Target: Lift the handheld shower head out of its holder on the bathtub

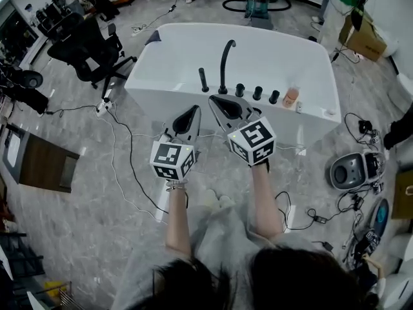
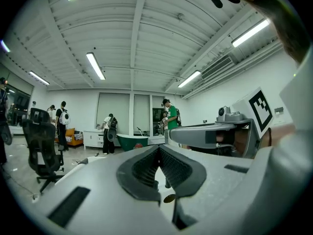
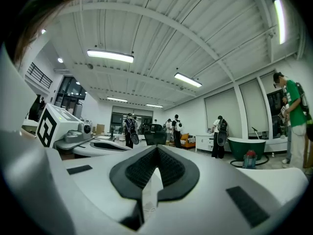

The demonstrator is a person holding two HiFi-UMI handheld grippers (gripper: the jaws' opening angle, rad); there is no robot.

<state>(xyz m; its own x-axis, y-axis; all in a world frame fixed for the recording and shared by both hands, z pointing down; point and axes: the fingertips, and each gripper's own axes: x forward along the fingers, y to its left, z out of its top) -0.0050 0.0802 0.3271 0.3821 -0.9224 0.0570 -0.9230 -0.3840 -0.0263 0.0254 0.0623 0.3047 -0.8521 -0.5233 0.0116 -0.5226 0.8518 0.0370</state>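
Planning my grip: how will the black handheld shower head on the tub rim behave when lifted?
The shower head is a slim upright stick, so it is likely rigid and light. Its dark finish looks smooth, possibly slippery. Whatever is attached beneath is hidden, so expect possible drag.

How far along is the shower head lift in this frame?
Done: nothing yet. The handheld shower head stands upright on the rim of the bathtub, not lifted.
In hand: nothing. The left tongs and right tongs are both shut and empty, held level just short of the tub.
Left: reach the shower head, open one pair of tongs, grip it and lift it out.
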